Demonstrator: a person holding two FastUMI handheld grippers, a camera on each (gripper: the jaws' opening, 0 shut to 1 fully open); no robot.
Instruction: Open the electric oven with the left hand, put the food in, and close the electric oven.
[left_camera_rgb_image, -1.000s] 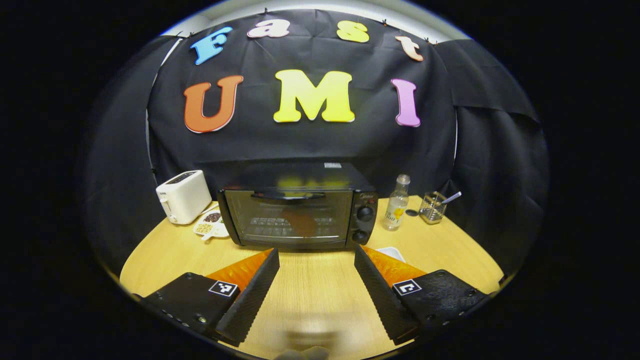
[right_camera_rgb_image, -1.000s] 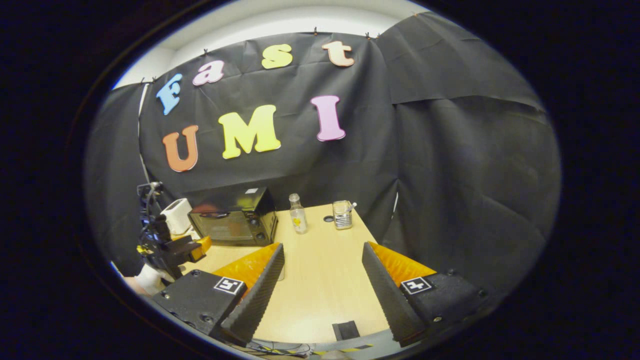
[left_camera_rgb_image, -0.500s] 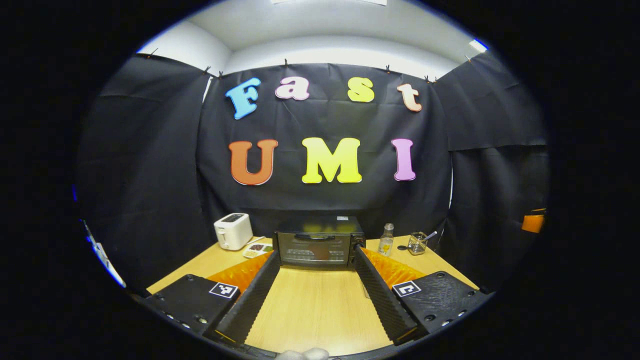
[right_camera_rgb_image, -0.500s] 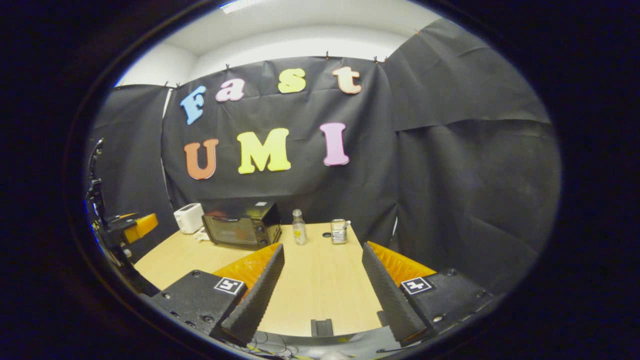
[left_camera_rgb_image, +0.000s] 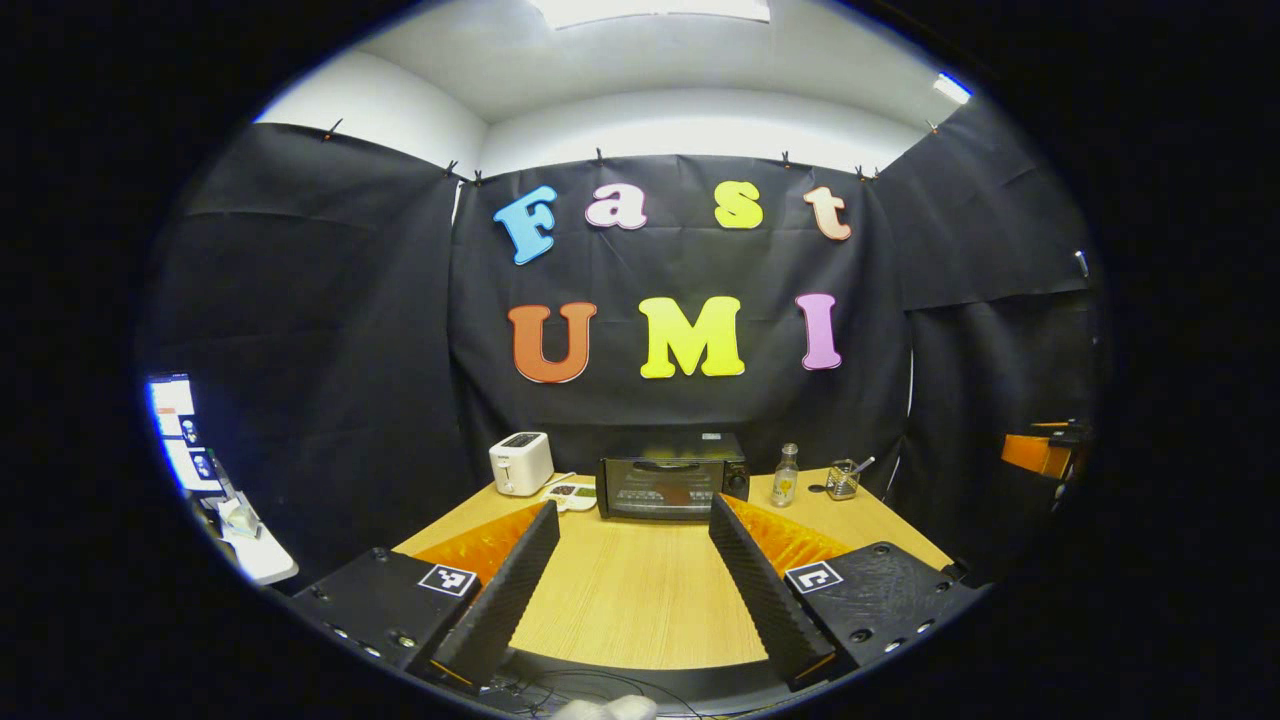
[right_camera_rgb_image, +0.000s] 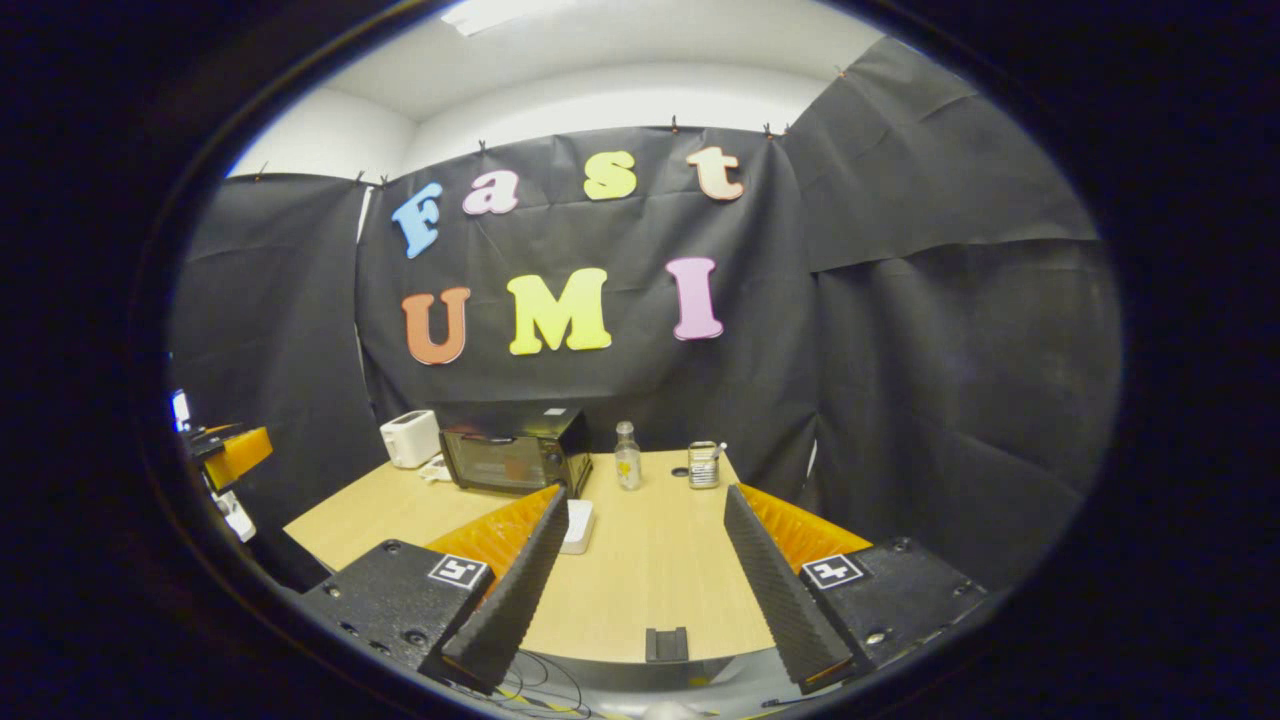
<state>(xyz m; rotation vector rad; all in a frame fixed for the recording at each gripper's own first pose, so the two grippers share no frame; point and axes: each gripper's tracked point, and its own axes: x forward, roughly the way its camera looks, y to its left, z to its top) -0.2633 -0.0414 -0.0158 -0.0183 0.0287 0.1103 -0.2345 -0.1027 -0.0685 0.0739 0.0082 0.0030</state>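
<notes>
Black-cloth booth, round wooden table (left_camera_rgb_image: 640, 600). The electric oven (left_camera_rgb_image: 672, 487) sits at the far edge against the wall, door shut; in the left gripper view something brownish shows dimly through the glass, can't tell if it's food or a reflection. A white tray (right_camera_rgb_image: 578, 526) lies on the table just beside the right gripper's near finger, contents unreadable.

Left gripper (left_camera_rgb_image: 632, 575): jaws wide apart, holding nothing, well short of the oven. Right gripper (right_camera_rgb_image: 643, 575): same, wide and empty.

Judgement: either pre-start or task already finished; the frames alone don't settle it. If starting, the left gripper needs to reach the door handle (left_camera_rgb_image: 665, 466) at the top and pull down.

Toaster (left_camera_rgb_image: 521, 463), bottle (left_camera_rgb_image: 786, 475) and wire cup (left_camera_rgb_image: 843, 479) flank the oven. Knobs are too small to read.
</notes>
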